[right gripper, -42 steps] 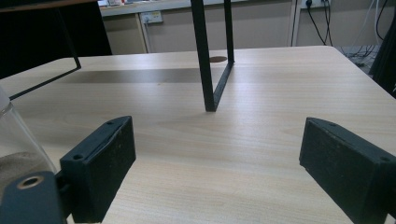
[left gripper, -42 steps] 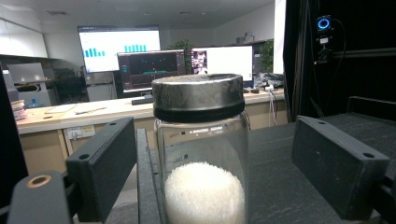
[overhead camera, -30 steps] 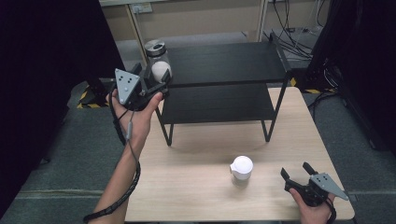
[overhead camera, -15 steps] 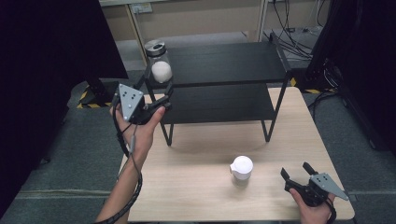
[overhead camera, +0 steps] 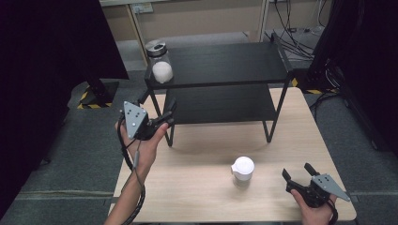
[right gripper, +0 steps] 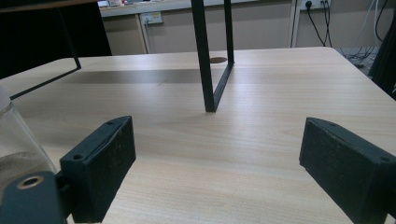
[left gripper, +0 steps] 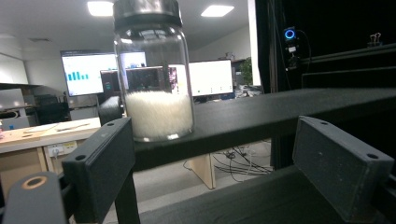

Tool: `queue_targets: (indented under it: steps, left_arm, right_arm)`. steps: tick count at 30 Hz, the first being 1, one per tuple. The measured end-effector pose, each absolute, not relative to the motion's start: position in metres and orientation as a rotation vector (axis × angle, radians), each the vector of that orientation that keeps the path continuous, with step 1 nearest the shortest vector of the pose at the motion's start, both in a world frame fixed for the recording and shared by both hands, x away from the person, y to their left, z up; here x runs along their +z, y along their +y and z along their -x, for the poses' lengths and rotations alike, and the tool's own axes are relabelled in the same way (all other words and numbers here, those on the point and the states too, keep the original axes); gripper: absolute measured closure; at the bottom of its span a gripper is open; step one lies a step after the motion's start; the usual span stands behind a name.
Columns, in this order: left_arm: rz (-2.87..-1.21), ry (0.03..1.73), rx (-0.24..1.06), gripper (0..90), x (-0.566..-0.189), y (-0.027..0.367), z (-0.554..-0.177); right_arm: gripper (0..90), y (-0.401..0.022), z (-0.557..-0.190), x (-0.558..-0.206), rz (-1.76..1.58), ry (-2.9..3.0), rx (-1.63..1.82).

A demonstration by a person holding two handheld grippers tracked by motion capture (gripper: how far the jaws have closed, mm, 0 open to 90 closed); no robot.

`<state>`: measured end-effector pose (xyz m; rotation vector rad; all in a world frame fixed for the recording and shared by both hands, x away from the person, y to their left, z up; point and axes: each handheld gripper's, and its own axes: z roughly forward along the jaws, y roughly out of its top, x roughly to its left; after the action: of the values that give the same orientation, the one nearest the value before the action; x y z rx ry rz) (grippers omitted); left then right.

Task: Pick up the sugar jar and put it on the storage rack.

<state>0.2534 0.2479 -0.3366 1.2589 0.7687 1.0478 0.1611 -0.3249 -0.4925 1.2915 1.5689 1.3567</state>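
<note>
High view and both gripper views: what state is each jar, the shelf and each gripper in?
Shelf jar: upright, lid on, part full of white grains.
Table jar: upright, white lid on.
Shelf: top tier bears one jar at its left corner.
Left gripper: open, empty.
Right gripper: open, empty.

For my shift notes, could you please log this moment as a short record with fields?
Left gripper: open, nothing between the jaws, beside the shelf's left front corner
Right gripper: open, holding nothing, low over the table's right front
Jar on shelf: upright at the top tier's left front corner, white grains inside
Jar on table: upright, white lid, left of the right gripper
Shelf: black, two tiers
Table: light wood
</note>
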Motion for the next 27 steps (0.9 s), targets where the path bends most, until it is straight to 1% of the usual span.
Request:
queue_targets:
  steps: [27]
  left_arm:
    - [-1.282,0.758,0.99,12.1,-0.406,0.257,-0.243]
  right_arm:
    - [10.9,-0.325,-0.161,-0.492,-1.289,1.572,1.354]
